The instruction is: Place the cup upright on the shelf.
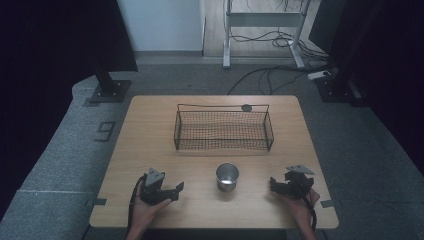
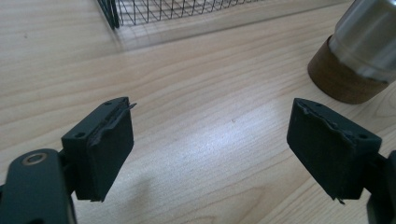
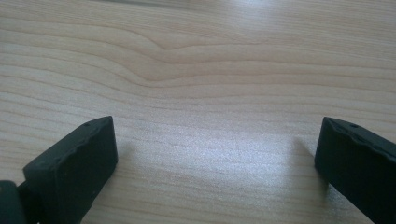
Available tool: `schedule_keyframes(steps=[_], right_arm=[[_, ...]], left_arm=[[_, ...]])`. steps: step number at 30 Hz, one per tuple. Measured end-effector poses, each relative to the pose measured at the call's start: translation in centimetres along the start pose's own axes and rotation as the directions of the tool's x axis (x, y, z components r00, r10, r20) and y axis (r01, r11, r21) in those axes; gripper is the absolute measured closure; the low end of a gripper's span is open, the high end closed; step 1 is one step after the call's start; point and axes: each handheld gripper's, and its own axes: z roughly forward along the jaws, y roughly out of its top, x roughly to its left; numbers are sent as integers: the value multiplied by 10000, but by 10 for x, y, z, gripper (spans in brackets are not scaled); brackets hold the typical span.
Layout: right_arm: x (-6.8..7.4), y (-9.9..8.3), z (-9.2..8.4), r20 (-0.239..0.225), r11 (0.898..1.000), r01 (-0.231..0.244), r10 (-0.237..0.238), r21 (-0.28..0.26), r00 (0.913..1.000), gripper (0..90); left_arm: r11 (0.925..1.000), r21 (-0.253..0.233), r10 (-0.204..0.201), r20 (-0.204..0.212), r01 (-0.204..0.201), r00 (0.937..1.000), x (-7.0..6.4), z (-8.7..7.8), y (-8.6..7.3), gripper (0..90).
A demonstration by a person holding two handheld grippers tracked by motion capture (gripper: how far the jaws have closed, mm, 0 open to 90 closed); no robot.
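Note:
A steel cup [image 1: 227, 176] with a brown band at its base stands upright on the wooden table [image 1: 150, 145], between my two grippers. My left gripper [image 1: 179, 191] rests near the front left and points right toward the cup; its jaws are open and hold nothing. In the left gripper view the gripper [image 2: 210, 140] shows bare wood between its pads, with the cup [image 2: 369, 42] off at the upper right. My right gripper [image 1: 272, 184] lies at the front right and points left, open. The right gripper view has bare tabletop between that gripper's [image 3: 217, 154] wide jaws.
A black wire basket [image 1: 220, 142] stands behind the cup in the middle of the table, with a small grey disc [image 1: 246, 107] at its back rim. Its corner [image 2: 154, 9] appears in the left gripper view. Stands, a desk frame and cables sit on the floor beyond.

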Motion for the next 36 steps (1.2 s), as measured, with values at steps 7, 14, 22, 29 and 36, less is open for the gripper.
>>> schedule_keyframes(steps=[7,14,22,29,36], right_arm=[[1,-4,-4,234,9997,-242,242,-2,9994,0],[1,-4,-4,218,9997,-250,250,1,9994,0],[0,-5,-5,167,9998,-209,209,-25,9996,0],[-1,-5,-5,211,9997,-240,241,-28,9995,1],[-1,-5,-5,221,9997,-258,258,-25,9994,2]], left_arm=[[9999,-103,22,77,-21,10000,-1,1,4,151],[9994,-345,102,214,-94,9997,-12,-3,8,151],[9993,-346,164,433,-149,9989,-29,5,16,147],[9990,-449,67,833,-30,9965,-34,3,25,143],[9984,-505,291,1024,-240,9943,-44,5,32,143]])
